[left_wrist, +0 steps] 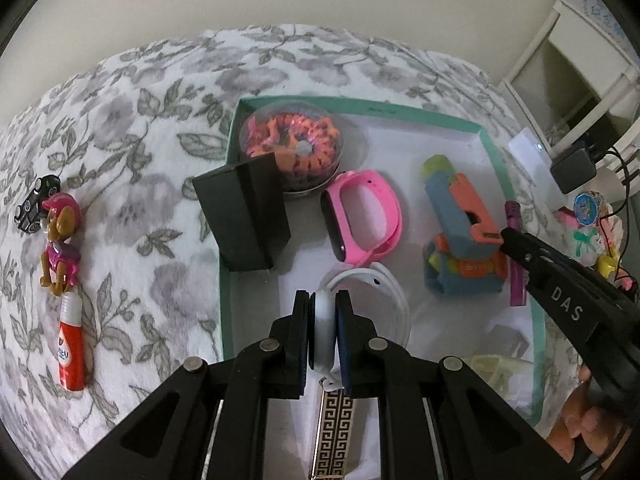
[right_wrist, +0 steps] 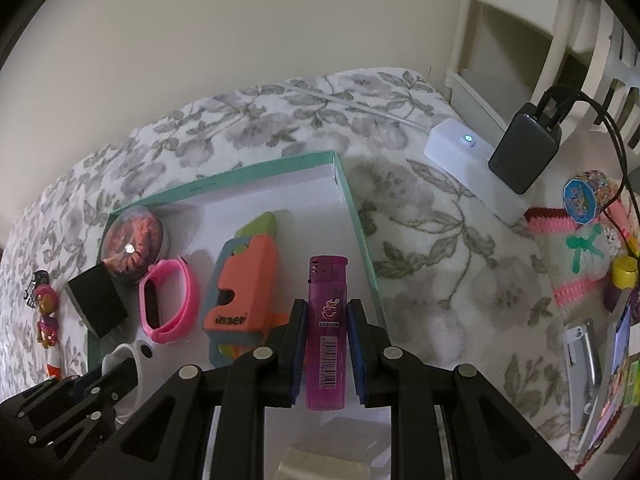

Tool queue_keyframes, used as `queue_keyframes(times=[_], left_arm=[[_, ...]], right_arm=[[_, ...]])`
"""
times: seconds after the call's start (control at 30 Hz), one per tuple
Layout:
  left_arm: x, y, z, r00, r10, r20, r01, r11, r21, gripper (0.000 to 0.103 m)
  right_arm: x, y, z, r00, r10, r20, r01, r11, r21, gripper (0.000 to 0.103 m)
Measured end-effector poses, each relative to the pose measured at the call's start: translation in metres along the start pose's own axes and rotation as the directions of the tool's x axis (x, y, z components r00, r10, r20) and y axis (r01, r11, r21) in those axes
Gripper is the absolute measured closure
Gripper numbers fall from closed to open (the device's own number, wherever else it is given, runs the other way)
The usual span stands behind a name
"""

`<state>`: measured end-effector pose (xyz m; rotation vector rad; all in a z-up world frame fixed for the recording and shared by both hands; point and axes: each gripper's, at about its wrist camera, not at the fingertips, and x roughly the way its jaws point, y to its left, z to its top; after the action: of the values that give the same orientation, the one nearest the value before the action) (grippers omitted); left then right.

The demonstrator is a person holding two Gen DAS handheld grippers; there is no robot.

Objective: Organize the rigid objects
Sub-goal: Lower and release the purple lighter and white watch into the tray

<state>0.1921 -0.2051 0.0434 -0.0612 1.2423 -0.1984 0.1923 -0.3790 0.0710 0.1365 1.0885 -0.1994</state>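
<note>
The right gripper (right_wrist: 327, 330) clamps a purple lighter (right_wrist: 325, 328) — its label carries a barcode and small print too blurred to read — upright between the pads, over the right side of the teal-rimmed box (right_wrist: 356, 216). "DAS" shows on that gripper's arm in the left wrist view. The left gripper (left_wrist: 322, 334) is closed on a white smartwatch (left_wrist: 362, 304) (gripped by its grey body), low in the box near the pink smartwatch (left_wrist: 360, 216). On the floral blanket (left_wrist: 132, 128) lies a red glue tube (left_wrist: 72, 350).
</note>
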Motion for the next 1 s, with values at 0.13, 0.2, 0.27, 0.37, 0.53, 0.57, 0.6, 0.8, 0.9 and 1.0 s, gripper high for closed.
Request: queue_keyframes(times=[0.13, 0.2, 0.27, 0.37, 0.53, 0.57, 0.6, 0.8, 0.9, 1.0], left_arm=[[-0.001, -0.001, 0.001, 1.000, 0.009, 0.001, -0.009, 1.000, 0.004, 0.089], [-0.004, -0.002, 0.002, 1.000, 0.013, 0.006, -0.013, 1.000, 0.006, 0.079], [-0.008, -0.003, 0.004, 1.000, 0.010, 0.015, -0.010, 1.000, 0.004, 0.070], [-0.015, -0.003, 0.006, 0.999, 0.007, 0.033, -0.007, 1.000, 0.006, 0.068], [-0.034, 0.003, 0.013, 0.997, -0.006, 0.078, 0.007, 1.000, -0.016, 0.066], [-0.039, 0.005, 0.015, 0.996, -0.005, 0.090, 0.007, 1.000, -0.024, 0.061], [-0.042, 0.007, 0.016, 0.995, -0.003, 0.101, 0.007, 0.999, -0.031, 0.054], [-0.064, 0.028, 0.023, 0.985, 0.050, 0.167, -0.031, 0.993, -0.110, 0.040], [-0.068, 0.040, 0.025, 0.979, 0.084, 0.186, -0.055, 0.987, -0.153, 0.038], [-0.069, 0.050, 0.025, 0.976, 0.107, 0.191, -0.070, 0.979, -0.190, 0.026]], right_arm=[[-0.001, 0.001, 0.000, 1.000, -0.005, 0.005, 0.005, 1.000, 0.002, 0.081], [-0.003, 0.000, 0.001, 1.000, -0.007, 0.008, 0.007, 1.000, 0.004, 0.081], [-0.004, 0.000, 0.002, 1.000, -0.013, 0.009, 0.013, 1.000, 0.003, 0.081], [-0.007, 0.000, 0.003, 1.000, -0.020, 0.011, 0.020, 1.000, 0.000, 0.080], [-0.022, 0.003, 0.006, 0.998, -0.024, 0.050, 0.025, 1.000, -0.010, 0.079], [-0.026, 0.003, 0.007, 0.998, -0.027, 0.060, 0.027, 1.000, -0.012, 0.078], [-0.030, 0.004, 0.008, 0.997, -0.028, 0.072, 0.029, 1.000, -0.012, 0.072], [-0.048, 0.006, 0.012, 0.992, -0.020, 0.128, 0.022, 1.000, -0.011, 0.053], [-0.051, 0.010, 0.013, 0.990, -0.018, 0.140, 0.021, 0.999, -0.023, 0.043], [-0.052, 0.017, 0.012, 0.989, -0.006, 0.147, 0.012, 0.999, -0.044, 0.038]])
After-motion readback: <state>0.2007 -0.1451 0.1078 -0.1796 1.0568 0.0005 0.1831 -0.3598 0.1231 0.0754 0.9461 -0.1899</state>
